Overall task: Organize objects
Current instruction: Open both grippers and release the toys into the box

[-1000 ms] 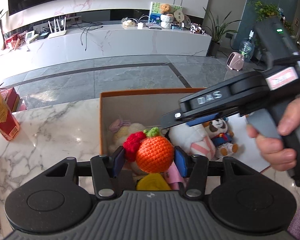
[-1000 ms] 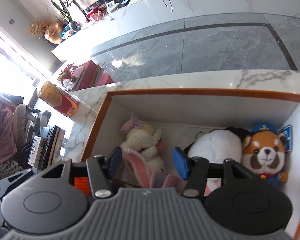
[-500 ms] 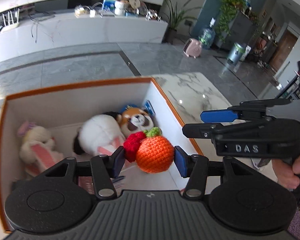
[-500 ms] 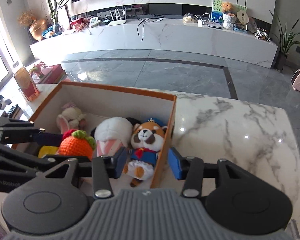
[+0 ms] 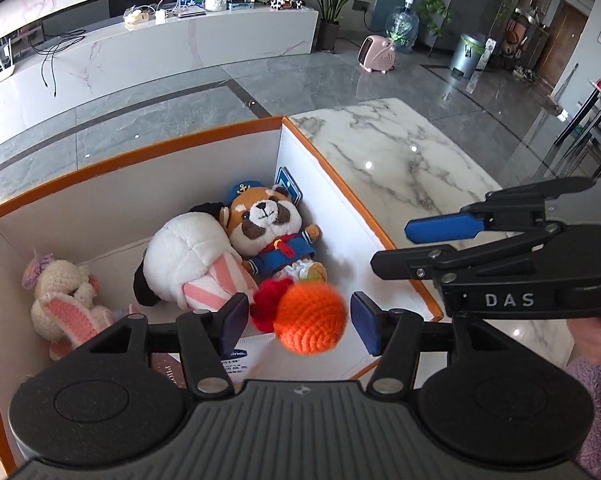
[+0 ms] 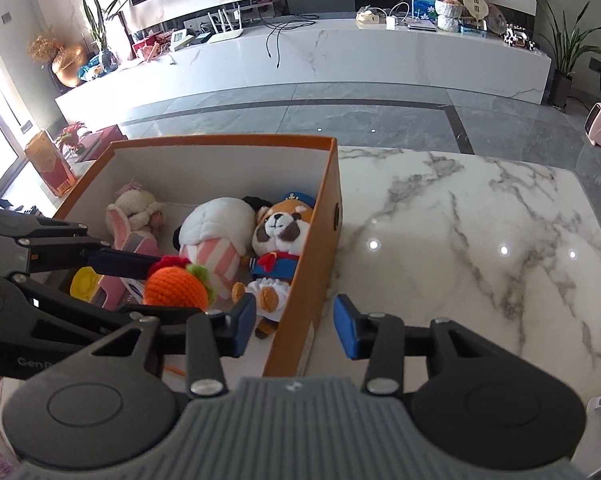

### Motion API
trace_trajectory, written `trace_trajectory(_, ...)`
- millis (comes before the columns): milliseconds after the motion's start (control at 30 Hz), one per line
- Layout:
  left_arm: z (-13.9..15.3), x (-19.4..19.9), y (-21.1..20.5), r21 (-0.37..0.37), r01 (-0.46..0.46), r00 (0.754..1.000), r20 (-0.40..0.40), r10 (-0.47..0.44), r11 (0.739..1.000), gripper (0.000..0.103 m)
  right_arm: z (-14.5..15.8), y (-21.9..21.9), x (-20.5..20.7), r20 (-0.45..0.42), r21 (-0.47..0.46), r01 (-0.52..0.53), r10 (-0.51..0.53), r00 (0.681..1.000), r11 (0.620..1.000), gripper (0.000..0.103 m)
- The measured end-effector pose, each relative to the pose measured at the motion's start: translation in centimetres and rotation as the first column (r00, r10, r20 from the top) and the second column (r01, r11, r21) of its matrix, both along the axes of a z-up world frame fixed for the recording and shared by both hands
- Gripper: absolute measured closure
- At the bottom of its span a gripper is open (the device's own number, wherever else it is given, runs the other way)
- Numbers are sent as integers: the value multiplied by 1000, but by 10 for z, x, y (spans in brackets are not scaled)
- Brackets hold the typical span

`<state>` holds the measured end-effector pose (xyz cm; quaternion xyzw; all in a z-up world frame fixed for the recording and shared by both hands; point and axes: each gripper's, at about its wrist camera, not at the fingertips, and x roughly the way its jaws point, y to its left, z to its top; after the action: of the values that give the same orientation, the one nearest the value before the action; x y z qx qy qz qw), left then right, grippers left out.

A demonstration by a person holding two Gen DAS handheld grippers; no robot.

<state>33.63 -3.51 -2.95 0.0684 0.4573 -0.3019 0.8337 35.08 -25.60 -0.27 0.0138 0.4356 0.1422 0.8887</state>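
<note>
- Crocheted orange (image 5: 310,318): round, no clear long axis; green leaf and red tuft turned toward the box's far side; hangs over the box interior, blurred.
- Left gripper (image 5: 298,320): jaws opening, pads clear of the orange between them.
- Right gripper (image 6: 295,326): jaws closing, empty, straddling the box wall.
- Orange box (image 6: 332,184) on marble table (image 6: 480,240): holds red-panda plush (image 5: 270,232), white plush (image 5: 192,260), crocheted bunny (image 5: 64,296).

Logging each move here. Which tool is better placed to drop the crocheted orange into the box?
Left. The left tool hangs over the orange box with the crocheted orange between its opening jaws, pads apparently clear of it. The right tool straddles the box's side wall, jaws closing on nothing.
</note>
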Motion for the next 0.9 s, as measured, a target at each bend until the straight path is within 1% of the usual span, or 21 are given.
trace_trajectory(67, 7, -2, 4, -17, -9, 1000, 8, 9, 1000, 34, 0, 1, 0, -3, 4, 1, -1, 1000, 1000, 59)
trace_trajectory(167, 21, -9, 18, -46, -33, 998, 57, 35, 998, 31, 3, 2, -3, 1, 8, 4, -4, 1000, 1000, 60)
trace_trajectory(233, 33, -12, 37, -51, -93, 990, 104, 98, 994, 29, 4, 2, -6, 4, 13, 2, -2, 1000, 1000, 62)
trace_trajectory(267, 38, -12, 50, -44, -144, 982, 120, 149, 989, 29, 5, 2, -8, 6, 17, -1, 1, 1000, 1000, 63)
trace_trajectory(300, 40, -11, 64, -32, -206, 970, 128, 209, 978, 29, 5, 2, -10, 7, 20, -4, 3, 1000, 1000, 63)
trace_trajectory(333, 41, -9, 78, -11, -274, 953, 135, 273, 962, 29, 4, 3, -11, 6, 20, -6, 6, 1000, 1000, 64)
trace_trajectory(400, 37, -4, 106, 38, -388, 915, 136, 380, 921, 31, 2, 5, -13, 7, 14, -10, 10, 1000, 1000, 66)
trace_trajectory(500, 25, -4, 137, 80, -484, 872, 127, 473, 871, 36, -2, 10, -15, 10, -9, -14, 14, 1000, 1000, 69)
trace_trajectory(533, 20, -4, 144, 96, -509, 858, 128, 497, 855, 40, -4, 11, -15, 10, -13, -15, 15, 1000, 1000, 69)
trace_trajectory(567, 15, -4, 150, 106, -525, 850, 123, 513, 845, 42, -5, 12, -15, 8, -16, -15, 15, 1000, 1000, 70)
trace_trajectory(600, 9, -5, 157, 107, -531, 847, 102, 522, 841, 47, -7, 12, -15, 4, -18, -13, 13, 1000, 1000, 71)
trace_trajectory(633, 4, -6, 162, 98, -528, 849, 72, 523, 844, 54, -8, 13, -14, -1, -22, -8, 8, 1000, 1000, 73)
trace_trajectory(667, -1, -6, 165, 87, -523, 852, 41, 522, 848, 57, -10, 13, -14, -5, -24, -5, 4, 1000, 1000, 75)
trace_trajectory(733, -8, -10, 169, 64, -519, 854, 4, 520, 852, 68, -13, 14, -13, -13, -25, 1, -2, 1000, 1000, 79)
trace_trajectory(767, -11, -12, 169, 58, -519, 854, -1, 520, 853, 71, -14, 14, -13, -17, -26, 4, -4, 1000, 1000, 84)
trace_trajectory(833, -15, -15, 170, 51, -521, 853, -11, 522, 852, 82, -16, 14, -13, -23, -29, 8, -8, 1000, 1000, 89)
trace_trajectory(900, -16, -17, 169, 50, -525, 851, 0, 526, 849, 85, -17, 14, -14, -22, -26, 11, -12, 1000, 1000, 90)
